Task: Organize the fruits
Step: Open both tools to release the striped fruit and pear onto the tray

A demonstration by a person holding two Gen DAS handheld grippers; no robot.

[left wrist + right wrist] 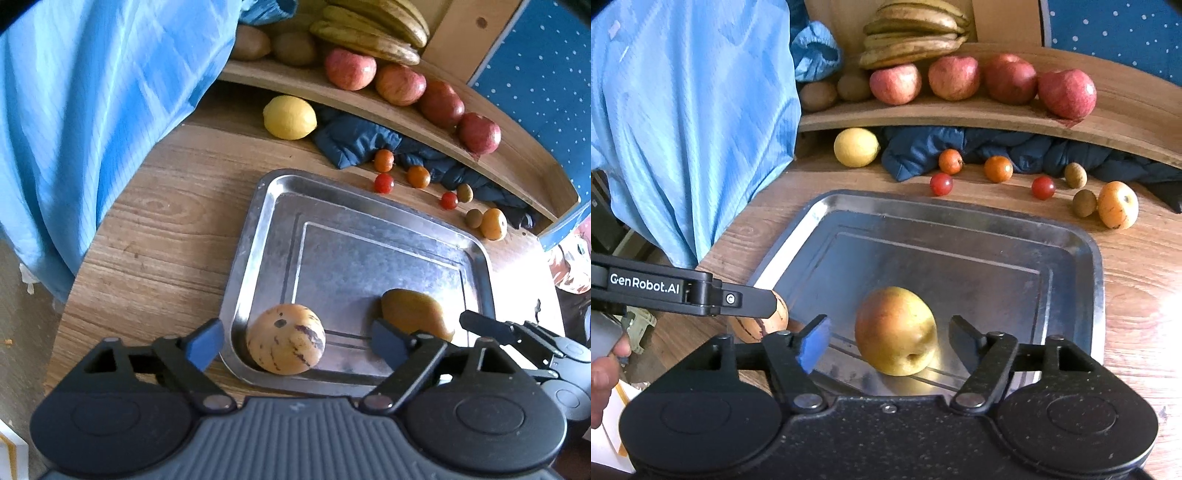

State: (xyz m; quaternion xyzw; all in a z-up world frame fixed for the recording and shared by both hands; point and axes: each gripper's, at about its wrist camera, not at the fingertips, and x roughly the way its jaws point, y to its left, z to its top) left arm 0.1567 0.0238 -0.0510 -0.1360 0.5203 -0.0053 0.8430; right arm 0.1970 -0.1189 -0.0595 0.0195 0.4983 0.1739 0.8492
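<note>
Left gripper [297, 341]: jaws spread wide, clear of the striped pepino melon [286, 339] that sits between them; nothing gripped.
Right gripper [888, 341]: jaws apart, gaps on both sides of the yellow-red pear [897, 330]; nothing gripped.
Tray [1095, 280]: steel, directly under both grippers; melon in its near left corner, pear to the melon's right.
Handling, melon: likely smooth, rounded, fairly firm; could roll on bare metal.
Handling, pear: probably bruises easily; lying on its side.
Hold: across the widest belly, gently.
Beyond the tray: cherry tomatoes [941, 184], lemon [856, 147]; apples [955, 77], bananas [912, 35] on shelf.
</note>
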